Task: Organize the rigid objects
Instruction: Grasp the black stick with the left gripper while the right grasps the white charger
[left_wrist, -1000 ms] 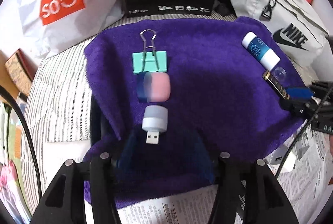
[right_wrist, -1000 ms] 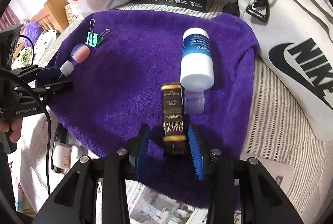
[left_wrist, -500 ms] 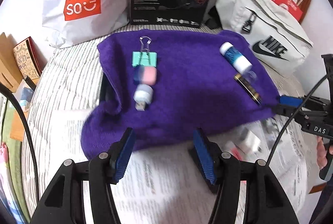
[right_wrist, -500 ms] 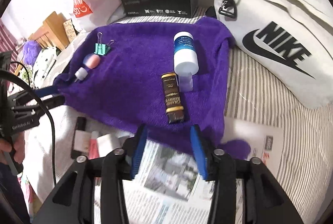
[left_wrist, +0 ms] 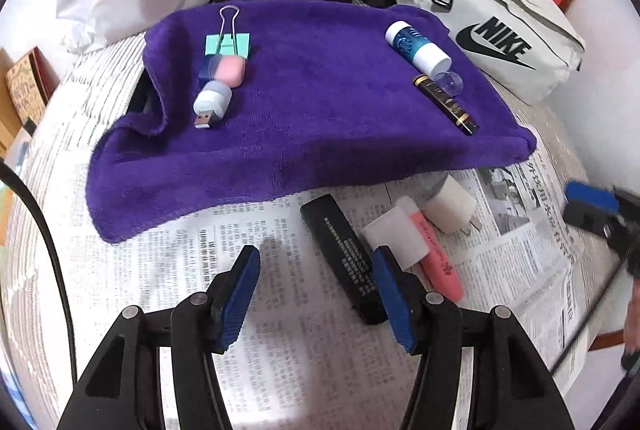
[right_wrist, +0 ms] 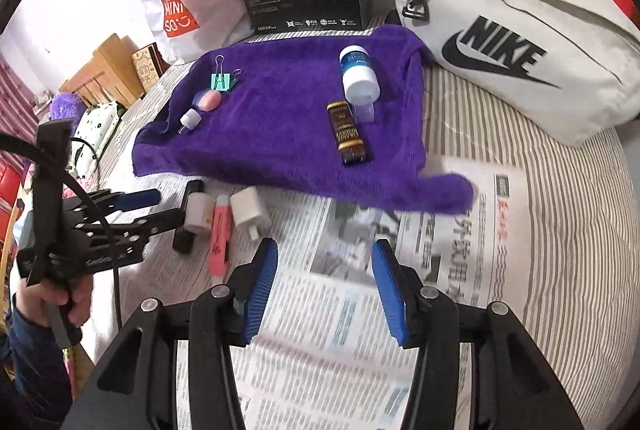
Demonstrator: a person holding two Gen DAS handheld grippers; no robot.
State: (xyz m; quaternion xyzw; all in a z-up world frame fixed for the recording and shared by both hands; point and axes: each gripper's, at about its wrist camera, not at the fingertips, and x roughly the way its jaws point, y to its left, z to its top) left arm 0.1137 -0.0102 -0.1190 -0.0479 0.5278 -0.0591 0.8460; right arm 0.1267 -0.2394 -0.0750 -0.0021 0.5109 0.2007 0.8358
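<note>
Moved: both grippers have backed off the towel [left_wrist: 320, 118] to above the newspaper [left_wrist: 224, 238]; the right one left the dark tube [right_wrist: 347, 134] lying on the cloth.
Left gripper [left_wrist: 316, 294]: jaws apart, nothing between them, over the newspaper beside the black stick [left_wrist: 344, 254].
Right gripper [right_wrist: 325, 290]: jaws apart and empty, having just widened; only newsprint lies under them.
Towel, left row: 3 items in line, binder clip [left_wrist: 227, 42], pink case [left_wrist: 228, 70], USB plug [left_wrist: 212, 102], each touching the next.
Towel, right row: bottle [left_wrist: 416, 46], clear cap [left_wrist: 450, 82], dark tube, close together.
Done: 6 things appear sorted into 2 rows on the cloth.
Left: 4 things on the newspaper just below the towel edge, the black stick, white block [left_wrist: 394, 238], pink highlighter [left_wrist: 438, 266] and charger [left_wrist: 450, 206], lying bunched.
Stage: I judge somewhat past halfway.
Next, likely: the left gripper is nearest the black stick, so that seems the next pick.
</note>
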